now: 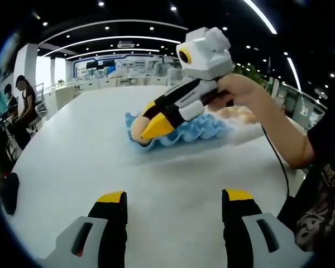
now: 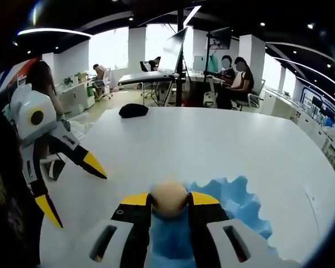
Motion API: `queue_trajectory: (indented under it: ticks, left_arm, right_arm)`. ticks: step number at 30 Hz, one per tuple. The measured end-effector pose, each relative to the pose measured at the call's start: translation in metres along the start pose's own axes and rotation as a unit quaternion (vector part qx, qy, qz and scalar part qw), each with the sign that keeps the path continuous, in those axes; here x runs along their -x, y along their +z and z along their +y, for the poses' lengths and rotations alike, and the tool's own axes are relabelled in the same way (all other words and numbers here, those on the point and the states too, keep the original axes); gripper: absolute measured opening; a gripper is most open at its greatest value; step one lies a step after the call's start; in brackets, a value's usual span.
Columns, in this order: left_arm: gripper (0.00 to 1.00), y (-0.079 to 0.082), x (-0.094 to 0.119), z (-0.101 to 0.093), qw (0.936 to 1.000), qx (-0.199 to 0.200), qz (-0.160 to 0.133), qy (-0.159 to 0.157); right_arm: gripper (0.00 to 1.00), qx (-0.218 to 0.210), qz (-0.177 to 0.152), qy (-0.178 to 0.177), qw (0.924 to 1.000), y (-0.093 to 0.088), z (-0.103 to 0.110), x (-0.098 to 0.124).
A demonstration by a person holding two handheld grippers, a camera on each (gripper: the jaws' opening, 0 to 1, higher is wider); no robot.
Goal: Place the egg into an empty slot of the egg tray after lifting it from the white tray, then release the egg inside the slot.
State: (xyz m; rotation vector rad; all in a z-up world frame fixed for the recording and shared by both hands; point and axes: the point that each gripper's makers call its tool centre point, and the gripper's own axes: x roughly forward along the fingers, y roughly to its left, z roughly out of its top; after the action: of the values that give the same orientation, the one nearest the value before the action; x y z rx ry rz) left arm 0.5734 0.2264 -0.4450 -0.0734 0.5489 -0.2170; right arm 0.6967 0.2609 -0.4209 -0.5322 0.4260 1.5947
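My right gripper clamped the egg above the blue egg tray; I judged slow lowering before opening safest. My left gripper stood open.

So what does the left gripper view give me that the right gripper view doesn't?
Left gripper view alone: the hand holding the right gripper, more eggs behind the blue egg tray, and the left gripper's own jaws apart over bare table.

Right gripper view alone: the right gripper's jaws shut on the egg seen close up, a dark object at the far end of the table, and the left gripper seen from the side, open.

Both: the egg over the blue egg tray, and the white table.
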Motion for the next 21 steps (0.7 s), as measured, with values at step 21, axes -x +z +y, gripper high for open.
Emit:
queue_trajectory:
  ticks: [21]
  left_arm:
    - [0.7, 0.006, 0.004, -0.005, 1.0, -0.004, -0.006, 0.001]
  right_arm:
    - [0.27, -0.026, -0.037, 0.009, 0.999, 0.018, 0.011, 0.012]
